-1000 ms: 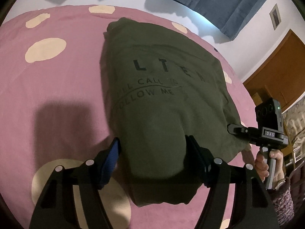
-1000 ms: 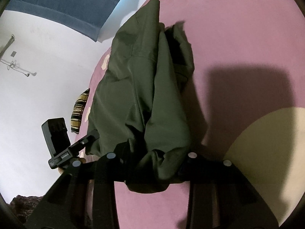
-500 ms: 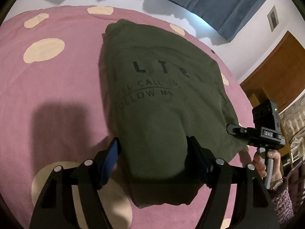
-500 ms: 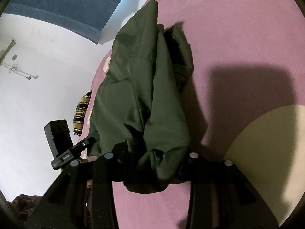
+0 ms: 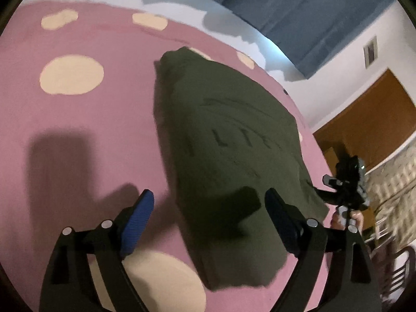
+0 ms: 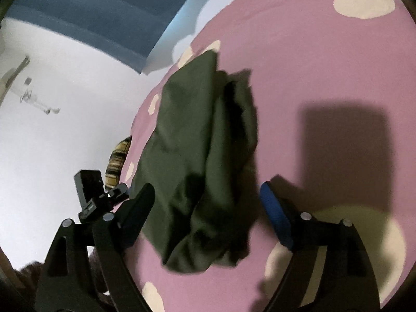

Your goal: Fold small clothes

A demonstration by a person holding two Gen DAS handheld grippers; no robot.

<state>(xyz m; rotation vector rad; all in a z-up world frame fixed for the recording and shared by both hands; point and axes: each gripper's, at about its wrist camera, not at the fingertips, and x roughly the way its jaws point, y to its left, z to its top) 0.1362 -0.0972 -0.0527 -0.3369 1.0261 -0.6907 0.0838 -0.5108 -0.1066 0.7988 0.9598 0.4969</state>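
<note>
Between your two grippers lies the green shirt [image 5: 228,161] on the pink bed [image 5: 78,119], so lift your left gripper [image 5: 209,205] and right gripper [image 6: 208,197] (both just opened wide, holding nothing) straight away without snagging the fold.

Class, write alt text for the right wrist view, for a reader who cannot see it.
A folded dark green garment lies on a pink bedsheet with cream spots, between the wide-open fingers of the right gripper, which do not touch it. The left gripper shows at the garment's left edge, before a white wall.
</note>
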